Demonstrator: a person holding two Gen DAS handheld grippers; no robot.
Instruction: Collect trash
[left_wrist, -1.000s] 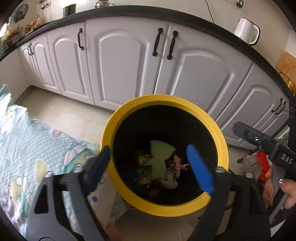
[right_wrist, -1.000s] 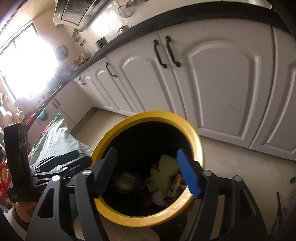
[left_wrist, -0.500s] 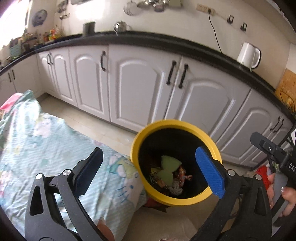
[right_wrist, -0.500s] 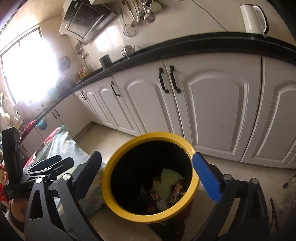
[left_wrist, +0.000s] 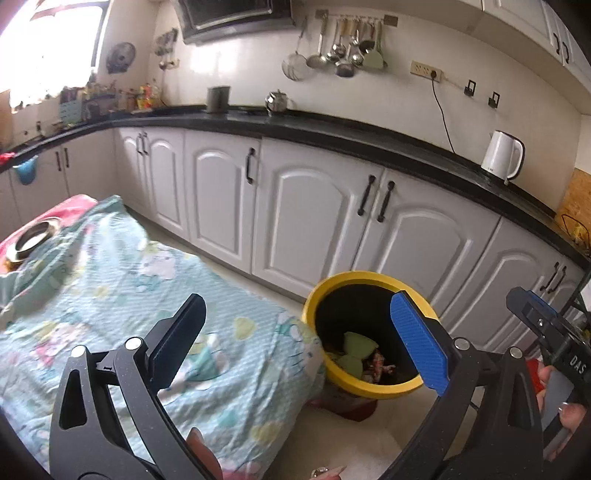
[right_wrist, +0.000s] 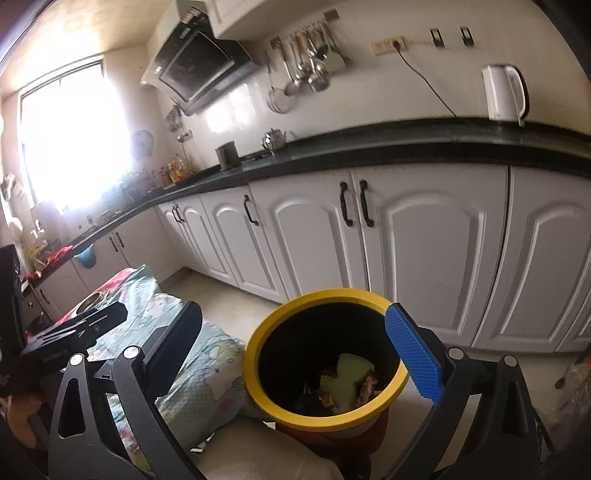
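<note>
A yellow-rimmed black bin (left_wrist: 369, 280) stands on the floor by the white cabinets; it also shows in the right wrist view (right_wrist: 325, 415). Inside lie wrappers and a pale green scrap (left_wrist: 354, 345), also seen from the right wrist (right_wrist: 349, 369). My left gripper (left_wrist: 299, 343) is open and empty, raised above the table edge and the bin. My right gripper (right_wrist: 301, 350) is open and empty, above and in front of the bin.
A table with a teal patterned cloth (left_wrist: 110, 295) lies left of the bin, with a metal bowl (left_wrist: 31, 238) at its far end. White cabinets (left_wrist: 306, 221) under a black counter run behind. A white kettle (left_wrist: 502, 155) stands on the counter.
Both grippers have risen and pulled back from the bin mouth, so the bin looks smaller and lower. The left view has swung left over the cloth-covered table.
</note>
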